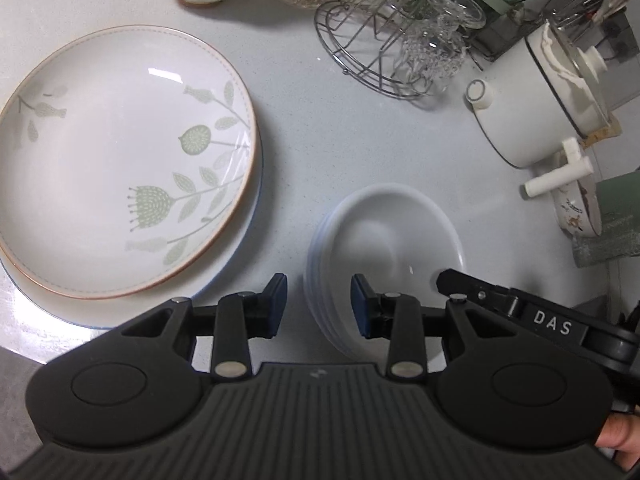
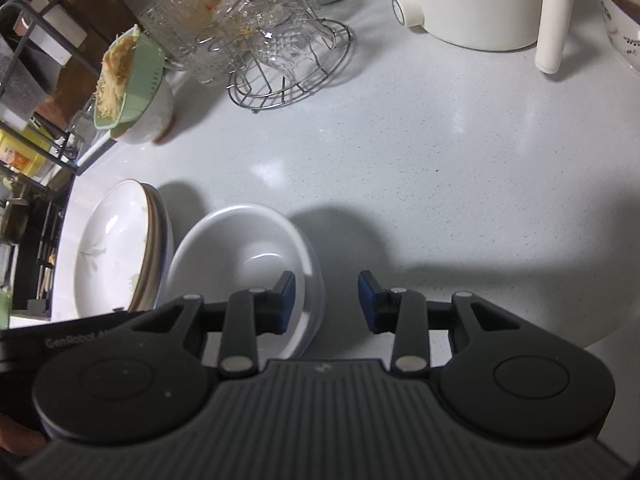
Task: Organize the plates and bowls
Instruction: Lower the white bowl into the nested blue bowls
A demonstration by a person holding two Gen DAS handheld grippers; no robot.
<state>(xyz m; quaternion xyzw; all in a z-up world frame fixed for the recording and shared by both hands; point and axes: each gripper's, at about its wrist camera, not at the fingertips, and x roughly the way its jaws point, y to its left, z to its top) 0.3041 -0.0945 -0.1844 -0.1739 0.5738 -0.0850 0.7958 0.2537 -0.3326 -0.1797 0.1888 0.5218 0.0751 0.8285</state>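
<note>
Honestly, my worries start at the far left, where the floral plate (image 1: 120, 160) sits stacked on a wider pale plate (image 1: 224, 292) close to the counter (image 1: 360, 140) edge; the right wrist view shows that pile with several rims, leaning as the lens bends it, so I can't tell how level it truly is. A careless sweep of my left gripper (image 1: 318, 306) could nudge the top plate sideways and set it sliding. Moving across, the left gripper's jaws stand apart with nothing between the pads, straddling the near-left rim of the stack of white bowls (image 1: 384, 248), one pad outside the stack and one over the bowl's inside. If I close there I judge I'd pinch only the top bowl's lip, and glazed ware could slip out or drag the nested ones with it. Further right, my right gripper (image 2: 326, 302) is also apart and holding nothing, one pad over the top bowl's interior and the other outside over bare counter; in the left wrist view one of its fingers (image 1: 452, 280) pokes over the bowl's far rim. Both tools crowd the same stack, so a knock between them, or opposing pulls on one rim, might tip it. Beyond that, the wire rack of glassware (image 1: 400, 48) and the white pot (image 1: 532, 108) stand well apart from the bowls, at risk only from a wide swing.
</note>
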